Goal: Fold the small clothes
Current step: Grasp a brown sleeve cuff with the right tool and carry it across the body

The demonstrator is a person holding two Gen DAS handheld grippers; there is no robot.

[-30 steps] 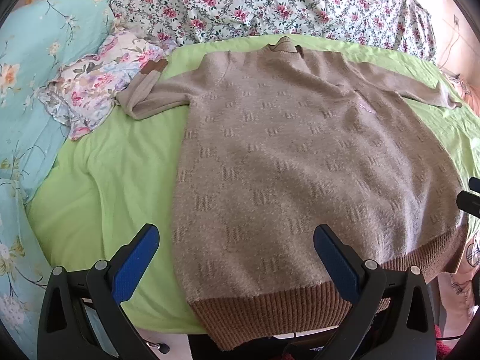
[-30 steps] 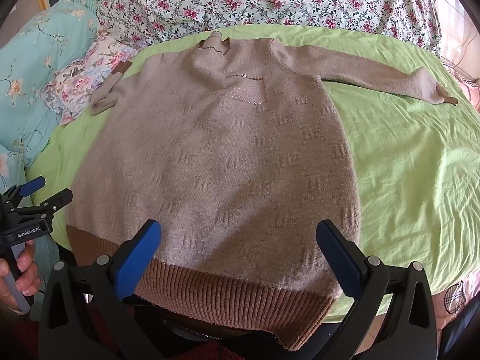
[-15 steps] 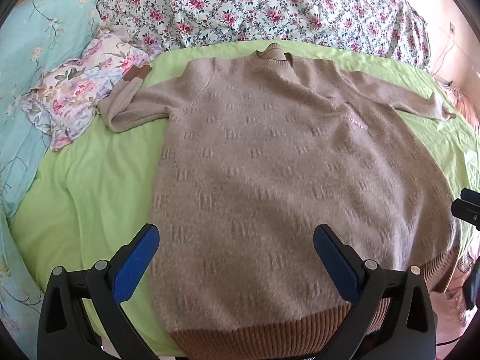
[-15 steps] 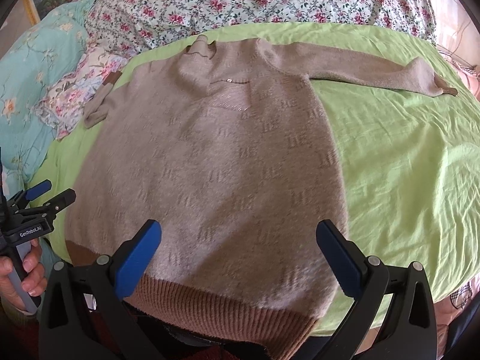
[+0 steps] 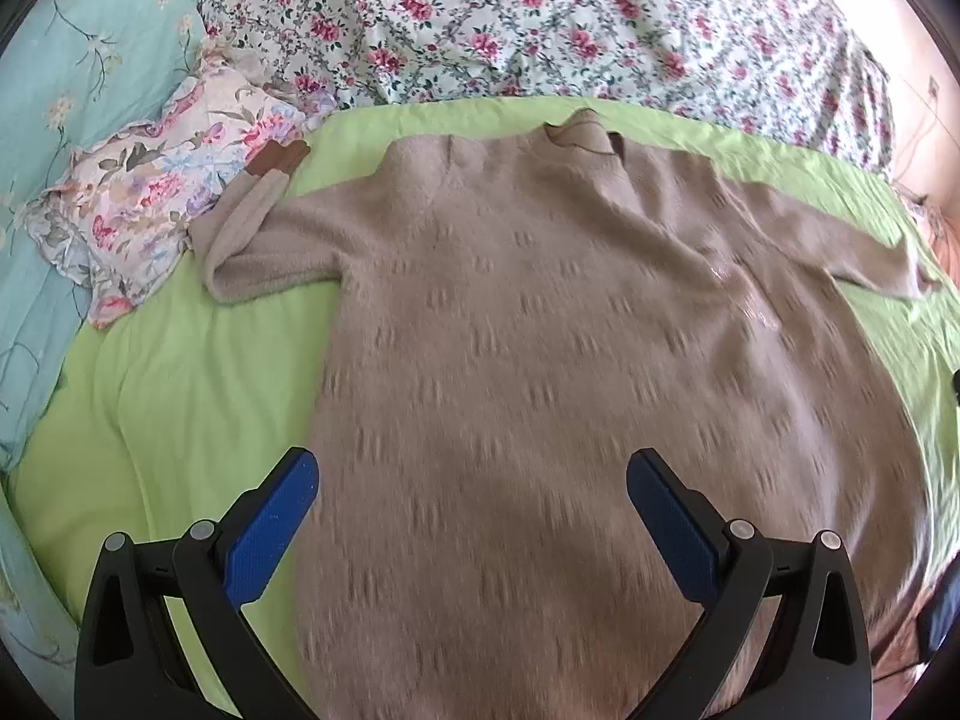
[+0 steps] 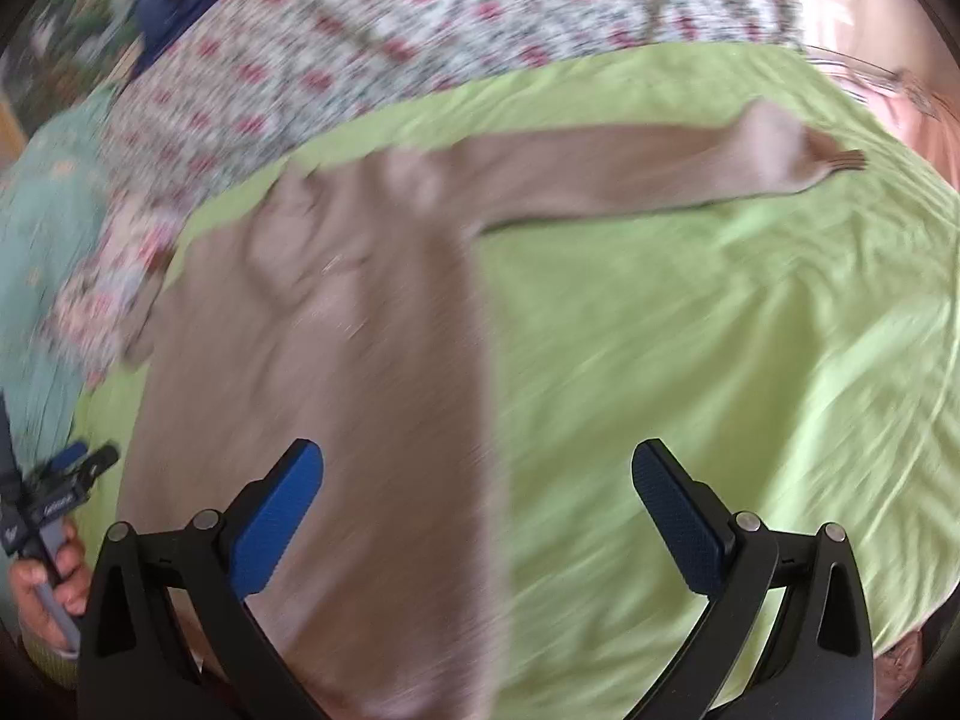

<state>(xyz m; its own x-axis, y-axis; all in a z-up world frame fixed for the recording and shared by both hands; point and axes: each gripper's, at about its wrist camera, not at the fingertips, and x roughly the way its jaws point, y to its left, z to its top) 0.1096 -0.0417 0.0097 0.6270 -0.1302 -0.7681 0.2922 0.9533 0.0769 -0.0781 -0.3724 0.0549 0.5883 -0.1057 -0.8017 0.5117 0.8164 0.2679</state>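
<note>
A tan knit sweater (image 5: 540, 360) lies flat, front up, on a lime green sheet (image 5: 180, 390). Its left sleeve (image 5: 252, 228) is folded back, the brown cuff resting on a floral cloth. Its right sleeve (image 6: 630, 180) stretches out straight to the right. My left gripper (image 5: 471, 498) is open and empty, above the sweater's lower body. My right gripper (image 6: 477, 492) is open and empty, above the sweater's right edge and the bare sheet (image 6: 720, 360). The right wrist view is blurred. The left gripper also shows at the left edge of the right wrist view (image 6: 60, 480).
A rose-print quilt (image 5: 540, 18) lies along the far side of the bed. A turquoise floral cover (image 5: 72, 90) and a crumpled floral cloth (image 5: 150, 192) lie at the left. The sheet right of the sweater holds only the sleeve.
Both grippers have moved forward over the sweater, so its brown hem has left view. The right gripper has swung to the right towards the outstretched sleeve. Both stay open.
</note>
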